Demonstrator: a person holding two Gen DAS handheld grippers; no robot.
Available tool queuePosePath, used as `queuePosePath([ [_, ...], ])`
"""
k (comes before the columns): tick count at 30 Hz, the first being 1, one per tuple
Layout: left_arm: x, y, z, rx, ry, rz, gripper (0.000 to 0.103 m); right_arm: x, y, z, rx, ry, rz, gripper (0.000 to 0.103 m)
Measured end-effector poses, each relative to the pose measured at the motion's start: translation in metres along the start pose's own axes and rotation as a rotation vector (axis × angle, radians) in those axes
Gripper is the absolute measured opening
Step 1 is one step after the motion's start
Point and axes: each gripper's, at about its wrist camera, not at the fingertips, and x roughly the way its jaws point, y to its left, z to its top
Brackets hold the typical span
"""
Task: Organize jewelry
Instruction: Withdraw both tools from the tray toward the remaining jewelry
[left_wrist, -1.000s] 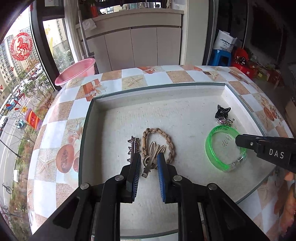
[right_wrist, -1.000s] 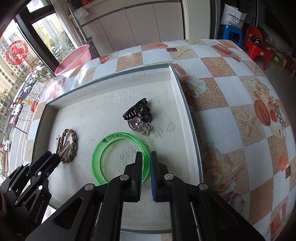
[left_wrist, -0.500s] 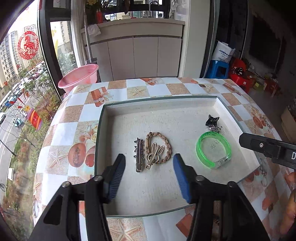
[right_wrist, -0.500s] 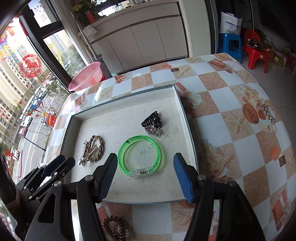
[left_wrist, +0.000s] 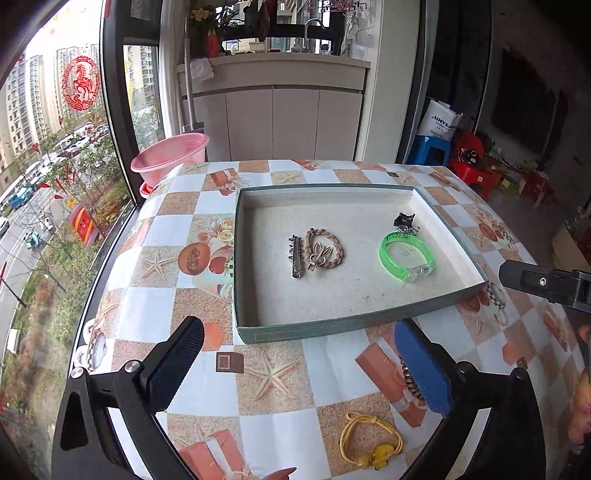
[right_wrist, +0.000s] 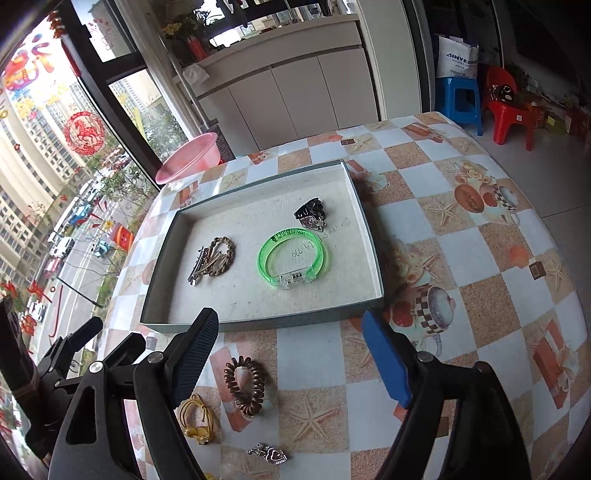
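Left gripper (left_wrist: 295, 363) angled steeply down over the near part of the table (left_wrist: 166, 229), jaws spread wide, nothing between the pads, only checkered tablecloth below. Right gripper (right_wrist: 291, 354) tilted down likewise, jaws opening, nothing gripped, bare cloth between them; also seen from the left wrist camera as a black finger jutting in at the right edge, level with the tray's near right corner. Shallow grey-green tray (left_wrist: 332, 326) set on the table beyond both grippers, and inside it: a green bangle (left_wrist: 406, 254) toward the right, a black claw clip (left_wrist: 404, 221) just behind and touching it, a braided bracelet (left_wrist: 325, 248) left of centre with a pale bunny-shaped clip lying across it, and a metal barrette (left_wrist: 296, 256) just beside that on the left. Still outside the tray, on the cloth near the grippers: a brown spiral hair tie (right_wrist: 245, 384), a yellow cord bracelet (left_wrist: 369, 441) with yellow beads, and a small silver heart charm (right_wrist: 269, 454) nearest the camera. Tablecloth printed in orange, white and sand squares with starfish, gift boxes and roses. Pink basin (left_wrist: 170, 153) past the far left corner of the table, by a tall window with a red paper-cut horse on the glass and apartment blocks and a street outside. White cabinets against the back wall, a blue stool (right_wrist: 458, 99) and a red plastic chair (right_wrist: 511, 107) off to the right.
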Motion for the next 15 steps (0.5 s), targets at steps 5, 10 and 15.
queuePosePath([
  [5,-0.006,0.003,-0.023,0.003,0.026,-0.032,0.103,-0.011,0.0,-0.023,-0.012,-0.013,0.026,0.103],
  [10,-0.007,0.002,-0.044,0.018,0.071,-0.014,0.103,-0.015,-0.005,-0.044,0.003,0.029,0.04,0.103],
  [15,-0.012,0.005,-0.06,0.007,0.077,-0.011,0.103,-0.013,-0.014,-0.068,0.012,0.08,0.004,0.103],
])
